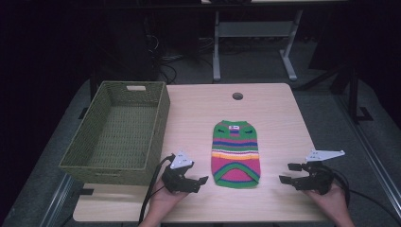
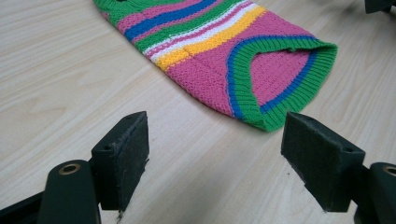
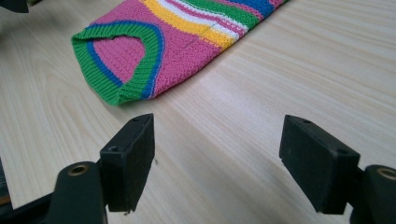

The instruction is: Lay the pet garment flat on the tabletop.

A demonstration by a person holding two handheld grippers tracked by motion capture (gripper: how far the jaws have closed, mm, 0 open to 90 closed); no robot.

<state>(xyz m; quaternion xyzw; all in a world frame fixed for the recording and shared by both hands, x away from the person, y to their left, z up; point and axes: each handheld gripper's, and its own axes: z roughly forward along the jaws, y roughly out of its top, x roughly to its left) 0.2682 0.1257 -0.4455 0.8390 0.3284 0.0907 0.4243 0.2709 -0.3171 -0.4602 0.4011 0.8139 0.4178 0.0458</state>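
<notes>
Left hand-held gripper point(image 1: 204, 182) gaping, empty | right hand-held gripper point(image 1: 285, 173) likewise | striped sweater point(image 1: 236, 153) collar end cut off in both gripper views

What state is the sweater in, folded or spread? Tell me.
Spread. The striped sweater lies flat at full length on the table, no layer folded over.

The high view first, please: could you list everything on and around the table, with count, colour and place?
Knitted garment: one, striped pink, green, blue, yellow and white, flat at the table's middle.
Basket: one, olive-green woven, on the table's left side.
Table: one, light wood, with a round hole near its far edge.
Desk frame: one, grey, on the floor beyond the table.
Left tongs: one, black, open, left of the garment's near hem.
Right tongs: one, black, open, right of that hem.
</notes>
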